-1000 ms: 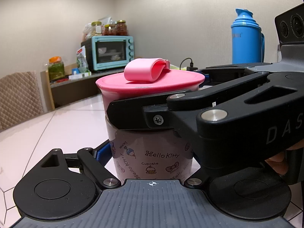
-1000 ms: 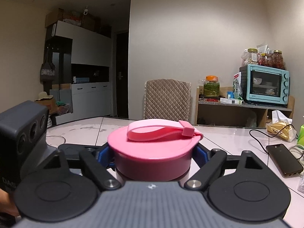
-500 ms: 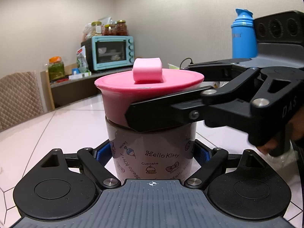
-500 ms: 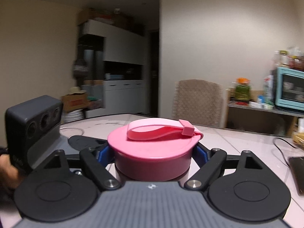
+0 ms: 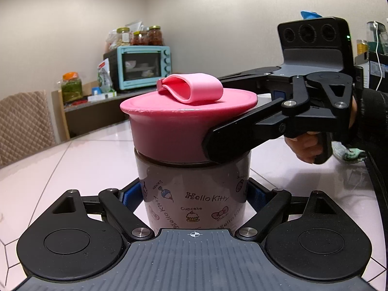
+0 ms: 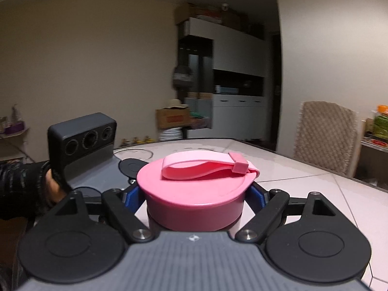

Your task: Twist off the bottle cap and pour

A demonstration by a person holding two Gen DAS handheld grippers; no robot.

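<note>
A squat grey bottle point(image 5: 194, 189) printed with cartoon drawings stands on the pale table, and my left gripper point(image 5: 194, 196) is shut on its body. Its wide pink cap point(image 5: 174, 123) carries a pink loop strap point(image 5: 191, 89). My right gripper point(image 6: 195, 196) is shut on that cap point(image 6: 194, 194), with blue pads pressing both sides. In the left wrist view the right gripper point(image 5: 206, 111) reaches in from the right, one black finger point(image 5: 242, 133) lying across the cap's skirt. The cap sits level on the bottle. A hand point(image 5: 305, 148) holds the right gripper's handle.
A turquoise toaster oven point(image 5: 143, 66) and jars stand on a shelf behind. A quilted chair point(image 6: 325, 135) is at the table's far side. The left gripper's camera block point(image 6: 82, 143) sits left of the cap, with a sleeved hand point(image 6: 29, 189) behind it.
My right gripper has swung around the bottle with the cap in its grip, so the strap now points a different way. The left gripper and bottle body have stayed still.
</note>
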